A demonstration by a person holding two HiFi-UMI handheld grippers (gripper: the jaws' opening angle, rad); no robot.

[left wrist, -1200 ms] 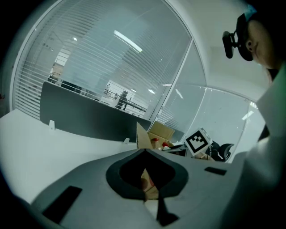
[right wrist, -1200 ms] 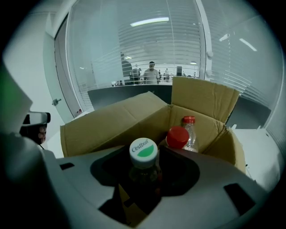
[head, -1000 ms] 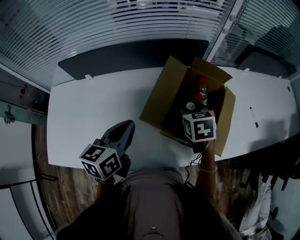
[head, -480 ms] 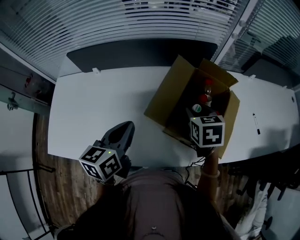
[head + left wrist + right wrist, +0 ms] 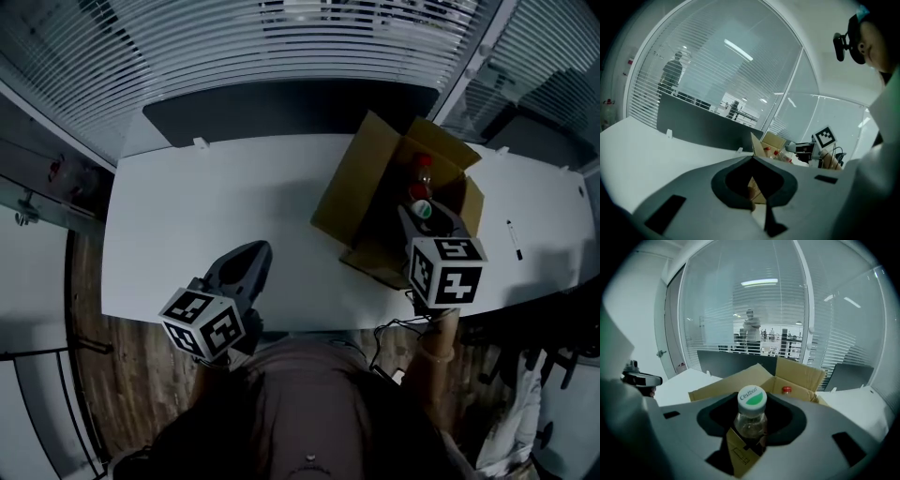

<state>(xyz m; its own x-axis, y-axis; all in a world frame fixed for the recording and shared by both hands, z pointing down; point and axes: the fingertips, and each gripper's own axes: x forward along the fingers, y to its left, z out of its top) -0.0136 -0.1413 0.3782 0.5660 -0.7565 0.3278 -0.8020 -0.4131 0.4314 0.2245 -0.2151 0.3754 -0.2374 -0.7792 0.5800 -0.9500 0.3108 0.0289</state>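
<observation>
**Head view.** Your right gripper [image 5: 418,217] has drawn back toward you since a second ago. Its marker cube now hangs over the near edge of the table [image 5: 206,216] instead of over the box [image 5: 361,197]. The bottle [image 5: 424,208] has come along between the fingers, its green-and-white cap at their tips. A red-capped bottle [image 5: 422,161] stays in the box, beyond the fingertips. Your left gripper [image 5: 249,255] has not moved. It is held low near your body, with its fingers pointing out over the table, well apart from the box.

**Left gripper view.** The left gripper [image 5: 752,159] has its fingers closed tip to tip with nothing between them. The box [image 5: 761,143] lies far ahead and to the right of them.

**Right gripper view.** The right gripper [image 5: 751,427] is clamped on the neck of the bottle [image 5: 752,399], which stands upright. A moment ago red caps crowded just beside the fingers. Now the box [image 5: 740,380] sits lower and farther beyond them, with only one red cap [image 5: 786,390] showing. By that reading, the bottle is raised above the rim. Your arm is held level, aimed across the box.
</observation>
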